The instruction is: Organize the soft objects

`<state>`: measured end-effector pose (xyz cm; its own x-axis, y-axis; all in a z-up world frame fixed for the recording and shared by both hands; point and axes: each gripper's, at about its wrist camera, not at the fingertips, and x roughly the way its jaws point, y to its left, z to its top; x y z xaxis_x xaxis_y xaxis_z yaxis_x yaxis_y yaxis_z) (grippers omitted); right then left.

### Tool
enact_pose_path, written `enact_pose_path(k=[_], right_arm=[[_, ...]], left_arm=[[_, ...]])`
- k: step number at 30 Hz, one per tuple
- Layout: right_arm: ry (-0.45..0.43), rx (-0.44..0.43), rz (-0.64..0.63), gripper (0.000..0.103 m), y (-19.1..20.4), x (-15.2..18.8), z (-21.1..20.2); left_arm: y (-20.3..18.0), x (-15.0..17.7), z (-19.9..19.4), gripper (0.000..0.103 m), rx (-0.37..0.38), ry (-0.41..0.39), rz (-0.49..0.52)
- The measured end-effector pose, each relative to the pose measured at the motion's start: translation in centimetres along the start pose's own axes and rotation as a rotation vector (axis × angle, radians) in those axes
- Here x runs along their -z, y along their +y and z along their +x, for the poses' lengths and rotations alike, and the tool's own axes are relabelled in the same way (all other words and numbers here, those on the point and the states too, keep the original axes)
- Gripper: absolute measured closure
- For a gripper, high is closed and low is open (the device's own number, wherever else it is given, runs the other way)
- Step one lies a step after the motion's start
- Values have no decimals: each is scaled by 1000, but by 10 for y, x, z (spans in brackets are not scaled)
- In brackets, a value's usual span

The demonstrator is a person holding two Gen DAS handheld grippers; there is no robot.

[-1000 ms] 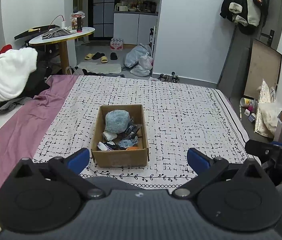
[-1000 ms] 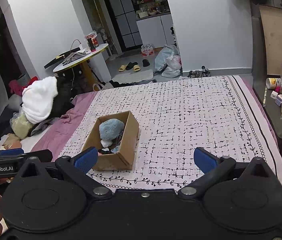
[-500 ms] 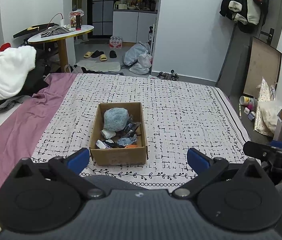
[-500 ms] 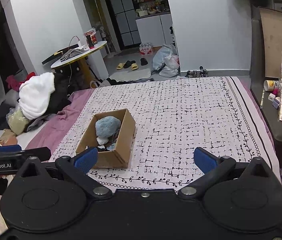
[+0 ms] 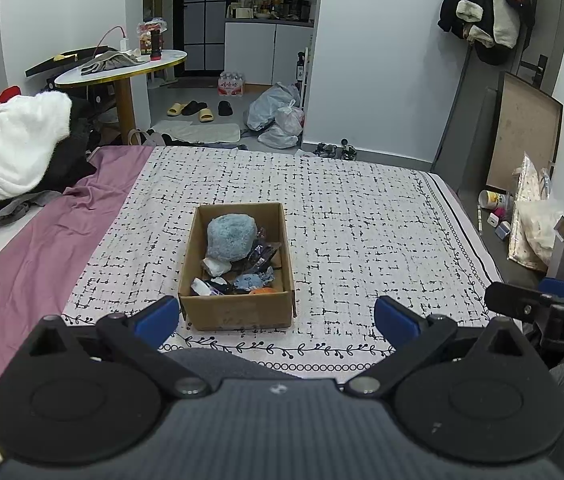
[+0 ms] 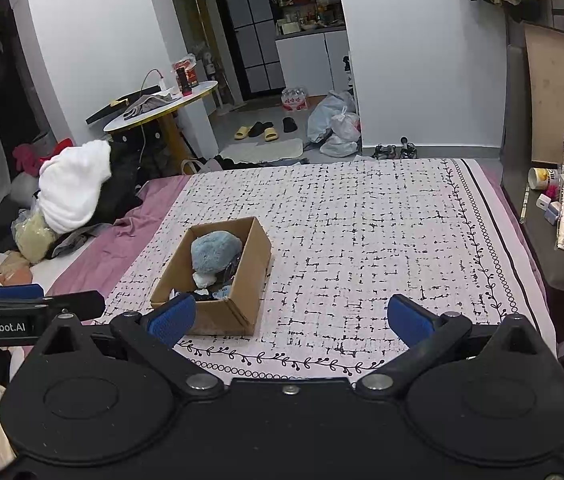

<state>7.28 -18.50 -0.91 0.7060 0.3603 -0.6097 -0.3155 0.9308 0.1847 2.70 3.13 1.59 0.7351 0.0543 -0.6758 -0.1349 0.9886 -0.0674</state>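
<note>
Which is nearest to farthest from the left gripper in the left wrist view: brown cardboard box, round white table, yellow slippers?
From the left gripper:
1. Brown cardboard box, just ahead on the patterned bedspread.
2. Round white table, far left, beyond the bed.
3. Yellow slippers, on the floor; roughly level with the table, so too close to call.

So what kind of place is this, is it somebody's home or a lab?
Most likely a small lived-in studio flat, not a lab. A bed with a patterned cover fills the foreground, slippers lie on the floor by a kitchen nook, and coats hang on the wall.
</note>
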Motion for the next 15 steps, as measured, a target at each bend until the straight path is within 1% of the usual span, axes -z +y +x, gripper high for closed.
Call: enact_pose_path(k=[15], right_arm=[[11,5,10,0,-2,1,4]], left_arm=[[0,0,1,0,0,1,2]])
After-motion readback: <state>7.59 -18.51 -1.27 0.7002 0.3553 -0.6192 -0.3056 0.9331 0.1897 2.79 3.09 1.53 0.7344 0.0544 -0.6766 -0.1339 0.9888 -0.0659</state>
